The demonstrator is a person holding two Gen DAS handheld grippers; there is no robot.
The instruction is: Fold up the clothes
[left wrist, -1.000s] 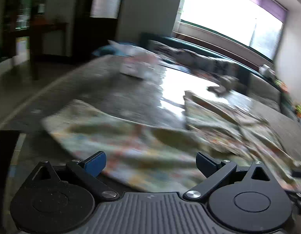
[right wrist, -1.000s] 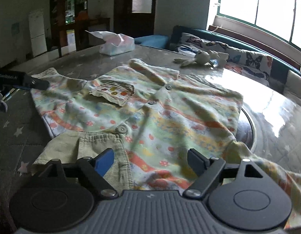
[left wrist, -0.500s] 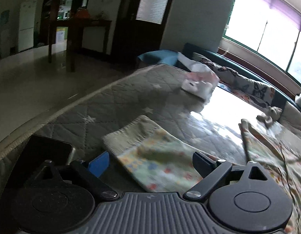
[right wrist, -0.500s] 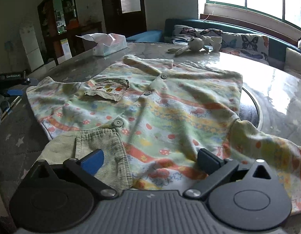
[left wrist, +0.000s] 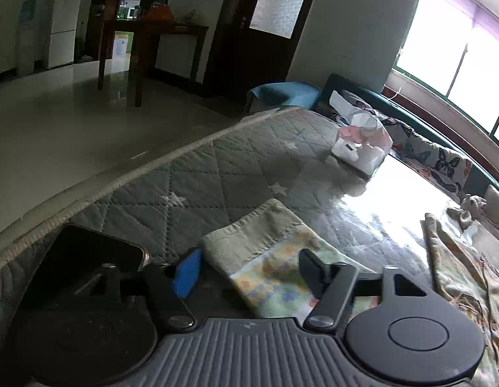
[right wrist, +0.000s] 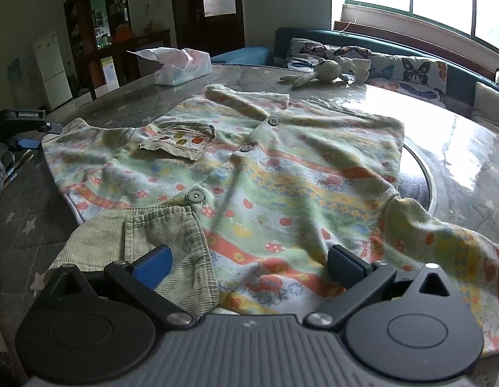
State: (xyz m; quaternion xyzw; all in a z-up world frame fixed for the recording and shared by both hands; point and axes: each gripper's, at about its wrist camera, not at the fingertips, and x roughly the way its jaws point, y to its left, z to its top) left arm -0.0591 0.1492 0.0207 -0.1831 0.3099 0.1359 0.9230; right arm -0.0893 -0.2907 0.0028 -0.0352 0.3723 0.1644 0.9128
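A child's pastel print shirt [right wrist: 281,174] lies spread flat, front up, with buttons down the middle and a small chest pocket [right wrist: 180,143]. My right gripper [right wrist: 249,266] hovers open over its near hem, the blue finger above a green corduroy patch [right wrist: 165,242]. One sleeve [left wrist: 281,258] stretches out to the left, ending in a ribbed green cuff [left wrist: 249,232]. My left gripper [left wrist: 248,271] stands open with that cuff end lying between its fingers. In the right wrist view, the left gripper [right wrist: 22,122] shows at the far left by the sleeve end.
A quilted grey cover [left wrist: 201,174] lies over the round table. A black phone [left wrist: 88,251] rests by my left gripper. A tissue box [right wrist: 181,67] and a toy rabbit [right wrist: 317,72] sit at the far side, with a glass turntable [right wrist: 427,177] to the right. A sofa runs along the window.
My left gripper swung left from the shirt's body to the sleeve cuff, moved close, and its fingers narrowed around it. My right gripper crept slightly nearer the hem, still open.
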